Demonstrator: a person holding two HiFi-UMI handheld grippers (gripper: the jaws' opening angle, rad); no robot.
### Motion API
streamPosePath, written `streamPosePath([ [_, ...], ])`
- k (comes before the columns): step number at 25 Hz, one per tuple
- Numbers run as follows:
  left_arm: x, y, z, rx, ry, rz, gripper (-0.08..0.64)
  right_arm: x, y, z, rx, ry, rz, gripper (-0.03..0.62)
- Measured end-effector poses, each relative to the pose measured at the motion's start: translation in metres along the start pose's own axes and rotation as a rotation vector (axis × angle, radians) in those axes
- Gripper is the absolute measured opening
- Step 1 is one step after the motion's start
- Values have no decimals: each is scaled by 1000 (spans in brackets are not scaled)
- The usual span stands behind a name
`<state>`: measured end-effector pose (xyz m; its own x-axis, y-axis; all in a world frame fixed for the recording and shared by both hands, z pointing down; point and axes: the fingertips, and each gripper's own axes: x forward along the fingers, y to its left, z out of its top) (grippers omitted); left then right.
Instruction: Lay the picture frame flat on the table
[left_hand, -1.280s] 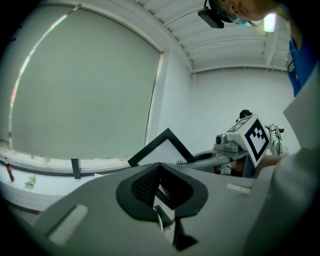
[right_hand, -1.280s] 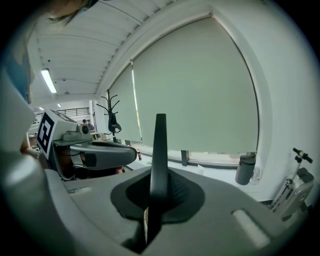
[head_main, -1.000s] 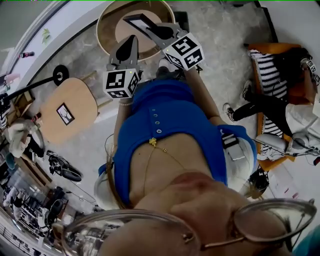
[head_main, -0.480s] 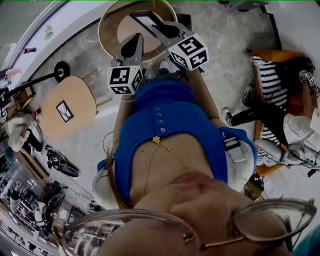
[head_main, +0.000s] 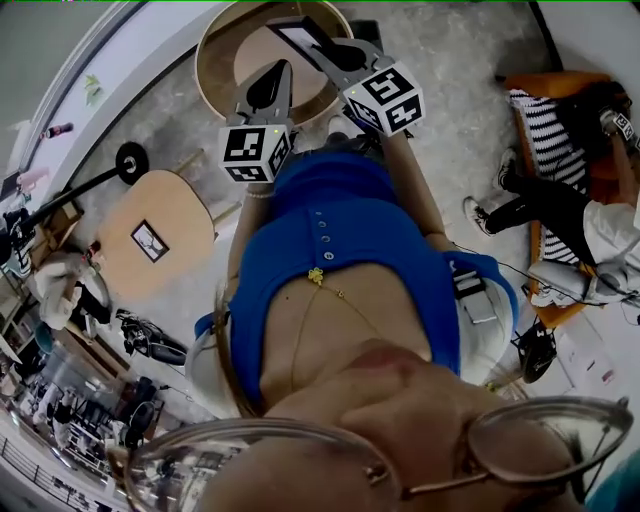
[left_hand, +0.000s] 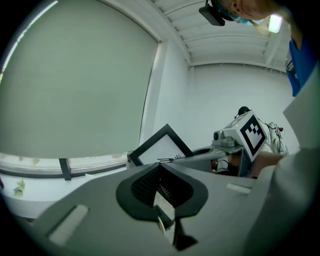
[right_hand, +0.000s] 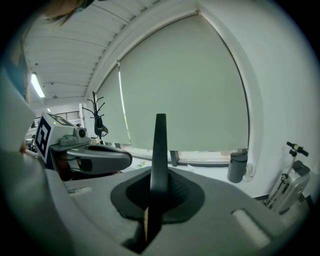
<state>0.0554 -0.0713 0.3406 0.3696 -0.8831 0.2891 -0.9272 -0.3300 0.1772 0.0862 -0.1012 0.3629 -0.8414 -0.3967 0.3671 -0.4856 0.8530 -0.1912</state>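
Note:
The picture frame (head_main: 298, 37), black-edged with a white face, hangs tilted over the round wooden table (head_main: 215, 50) in the head view. My right gripper (head_main: 328, 48) is shut on it. In the right gripper view the frame (right_hand: 159, 145) stands edge-on between the jaws. My left gripper (head_main: 282, 68) is beside it on the left, apart from the frame, jaws shut on nothing. In the left gripper view the frame (left_hand: 162, 146) rises behind my own jaws (left_hand: 160, 167), with the right gripper (left_hand: 202, 152) holding its lower edge.
A second small wooden table (head_main: 175, 205) at the left carries another small frame (head_main: 150, 240). A black stand (head_main: 128, 160) reaches in from the left. A person sits on an orange chair (head_main: 560, 90) at the right. Clutter lies on the floor at the lower left.
Both grippers and the held frame have drifted slightly to the right in the head view. The right gripper's hold on the frame is the same.

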Motion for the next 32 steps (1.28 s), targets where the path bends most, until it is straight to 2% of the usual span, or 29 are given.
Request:
streamPosePath([
  [18,-37,136,7,11,15,-135,2,114,54,26,81,-21,-137,12],
  [24,-38,145,1,6,36,-190,0,124,58,23,93,-1,-171,12],
  [32,-29,139,-8,0,71,-220,0,128,50,12,92,39,-182,12],
])
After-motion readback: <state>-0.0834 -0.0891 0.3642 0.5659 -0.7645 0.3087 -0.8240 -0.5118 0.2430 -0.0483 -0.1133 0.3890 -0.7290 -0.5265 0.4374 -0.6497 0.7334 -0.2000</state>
